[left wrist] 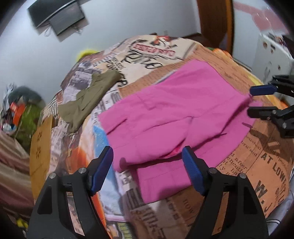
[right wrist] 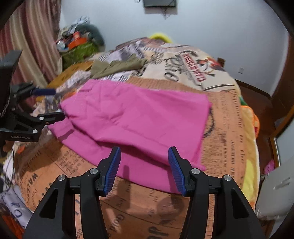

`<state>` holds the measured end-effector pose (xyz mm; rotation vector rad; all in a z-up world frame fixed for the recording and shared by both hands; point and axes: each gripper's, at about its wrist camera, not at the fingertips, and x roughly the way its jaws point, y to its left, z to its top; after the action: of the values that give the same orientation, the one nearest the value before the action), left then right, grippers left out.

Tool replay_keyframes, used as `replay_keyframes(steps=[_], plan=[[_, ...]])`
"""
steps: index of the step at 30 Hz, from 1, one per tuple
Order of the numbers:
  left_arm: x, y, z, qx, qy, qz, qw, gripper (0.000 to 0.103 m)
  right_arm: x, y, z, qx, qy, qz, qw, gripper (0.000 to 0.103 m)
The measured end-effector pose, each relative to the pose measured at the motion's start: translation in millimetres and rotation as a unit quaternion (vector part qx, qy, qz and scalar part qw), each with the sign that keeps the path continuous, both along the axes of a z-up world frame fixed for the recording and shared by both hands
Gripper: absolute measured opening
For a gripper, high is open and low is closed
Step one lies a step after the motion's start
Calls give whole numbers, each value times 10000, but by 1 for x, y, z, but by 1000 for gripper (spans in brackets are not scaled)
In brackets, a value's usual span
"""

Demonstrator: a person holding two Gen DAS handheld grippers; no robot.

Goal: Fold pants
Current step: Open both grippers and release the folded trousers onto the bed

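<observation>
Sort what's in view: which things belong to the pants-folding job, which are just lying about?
Job: pink pants, left gripper, right gripper, both open.
Lying about: olive garment, printed bedspread, clutter pile, wall screen.

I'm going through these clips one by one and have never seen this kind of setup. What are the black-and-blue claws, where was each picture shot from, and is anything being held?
No robot here: a person holds a two-finger gripper in each hand, and each gripper carries a wide-angle camera that looks out along its own fingers. One picture comes from the left gripper, the other from the right gripper; each also shows the other gripper at its edge. Both look down on a bed under a newspaper-print bedspread. On it lie pink pants, already folded over, and further back an olive-green garment, also folded. Both grippers are open above the near edge of the pink pants, their blue pads clear of the cloth, so nothing is held.
</observation>
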<state>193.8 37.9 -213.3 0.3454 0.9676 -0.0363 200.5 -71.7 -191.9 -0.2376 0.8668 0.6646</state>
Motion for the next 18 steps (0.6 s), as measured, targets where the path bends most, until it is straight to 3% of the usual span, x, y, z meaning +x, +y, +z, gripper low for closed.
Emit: replay_keyframes(steps=[7, 17, 18], plan=[[13, -19, -19, -27, 261, -287, 9992, 77, 3, 23, -24, -582, 148, 248, 9979, 50], [23, -31, -27, -51, 352, -421, 9985, 77, 26, 32, -27, -297, 292, 231, 9989, 49], [23, -31, -27, -49, 345, -431, 9985, 77, 29, 31, -28, -203, 357, 193, 9990, 42]])
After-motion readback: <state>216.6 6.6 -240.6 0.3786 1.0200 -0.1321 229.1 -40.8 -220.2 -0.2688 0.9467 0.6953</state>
